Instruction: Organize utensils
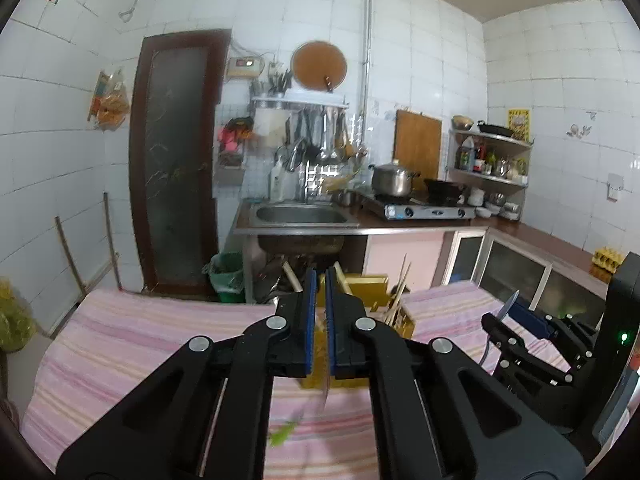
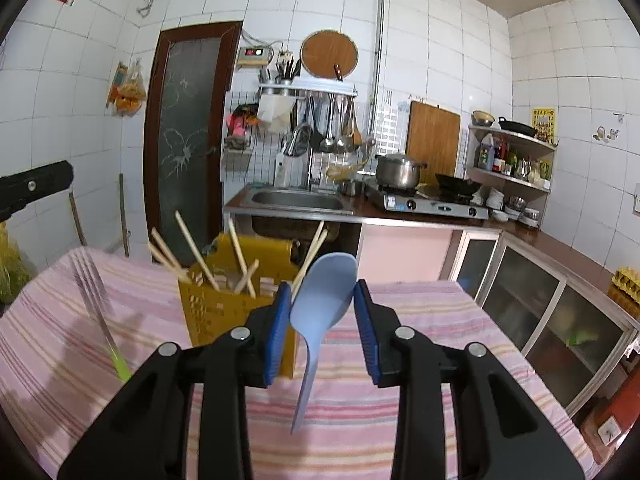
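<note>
A home kitchen: white-tiled walls, a steel sink (image 1: pixel 302 215), gas stove (image 1: pixel 426 209) with pot (image 1: pixel 392 180), hanging ladles (image 2: pixel 334 128).

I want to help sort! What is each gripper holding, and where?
Right gripper holds the blue spoon by its bowl. Left gripper pinches the fork, apparently along its thin metal stem.

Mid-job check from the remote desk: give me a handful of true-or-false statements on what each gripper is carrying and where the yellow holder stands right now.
1. The right gripper holds a pale blue plastic spoon between its blue pads. True.
2. The left gripper stands wide open with nothing in it. False: its jaws are shut on a metal fork with a green handle, tines up.
3. The yellow perforated plastic utensil holder stands on the pink striped cloth. True.
4. The holder is empty. False: several wooden chopsticks lean inside it.
5. The blue spoon already sits in the holder. False: it is lifted, beside the holder.
</note>
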The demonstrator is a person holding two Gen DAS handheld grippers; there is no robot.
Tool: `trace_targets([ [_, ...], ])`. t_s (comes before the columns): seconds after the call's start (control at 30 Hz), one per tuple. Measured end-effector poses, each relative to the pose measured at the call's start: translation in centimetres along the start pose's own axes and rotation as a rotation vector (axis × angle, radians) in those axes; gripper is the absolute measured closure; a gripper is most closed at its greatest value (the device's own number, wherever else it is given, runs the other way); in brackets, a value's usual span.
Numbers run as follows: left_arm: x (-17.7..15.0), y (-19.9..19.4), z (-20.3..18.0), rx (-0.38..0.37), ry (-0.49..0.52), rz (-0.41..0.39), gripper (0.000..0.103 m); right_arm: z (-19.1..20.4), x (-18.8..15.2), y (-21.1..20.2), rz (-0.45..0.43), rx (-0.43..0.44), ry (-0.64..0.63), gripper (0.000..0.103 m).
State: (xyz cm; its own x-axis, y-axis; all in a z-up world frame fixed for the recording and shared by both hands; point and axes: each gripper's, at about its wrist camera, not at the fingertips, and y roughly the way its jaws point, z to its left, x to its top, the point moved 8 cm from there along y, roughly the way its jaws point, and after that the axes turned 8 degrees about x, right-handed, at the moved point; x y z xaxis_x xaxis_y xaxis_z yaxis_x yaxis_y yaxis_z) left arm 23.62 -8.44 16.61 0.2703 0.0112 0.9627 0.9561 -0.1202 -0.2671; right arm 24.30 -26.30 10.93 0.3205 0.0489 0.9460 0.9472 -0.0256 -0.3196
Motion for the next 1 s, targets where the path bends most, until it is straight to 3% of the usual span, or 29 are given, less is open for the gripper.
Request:
trace_targets([
  [0.17,1.1,1.3,0.0,-0.022,-0.026,0.018,0.103,-0.3,1.4,0.4,-0.013,0.008,0.005,0.07],
  [0.37,-2.7,4.1,0.4,0.005,0.022,0.142,0.103,-1.7,-0.3,2.1,0.04,0.002,0.025,0.07],
  [0.43,-4.9,5.3,0.5,0.022,0.037,0.209,0.097,-2.4,-1.3,2.7,0.064,-0.002,0.038,0.071],
  [0.5,-7.5,6.5,0.7,0.027,0.028,0.293,0.075,-2.8,-1.9,3.1,0.079,-0.008,0.041,0.071],
  [0.6,-10.5,7.3,1.1,0.043,0.013,0.363,0.054,-3.6,-2.7,3.3,0.095,-0.012,0.042,0.071],
  [0.83,-17.2,7.6,0.3,0.121,-0.007,0.566,0.053,-6.0,-3.7,3.1,0.128,-0.005,0.058,0.071],
  [1.0,-20.6,7.3,-0.1,0.217,-0.037,0.641,0.052,-7.8,-4.1,2.9,0.119,0.03,0.085,0.074],
])
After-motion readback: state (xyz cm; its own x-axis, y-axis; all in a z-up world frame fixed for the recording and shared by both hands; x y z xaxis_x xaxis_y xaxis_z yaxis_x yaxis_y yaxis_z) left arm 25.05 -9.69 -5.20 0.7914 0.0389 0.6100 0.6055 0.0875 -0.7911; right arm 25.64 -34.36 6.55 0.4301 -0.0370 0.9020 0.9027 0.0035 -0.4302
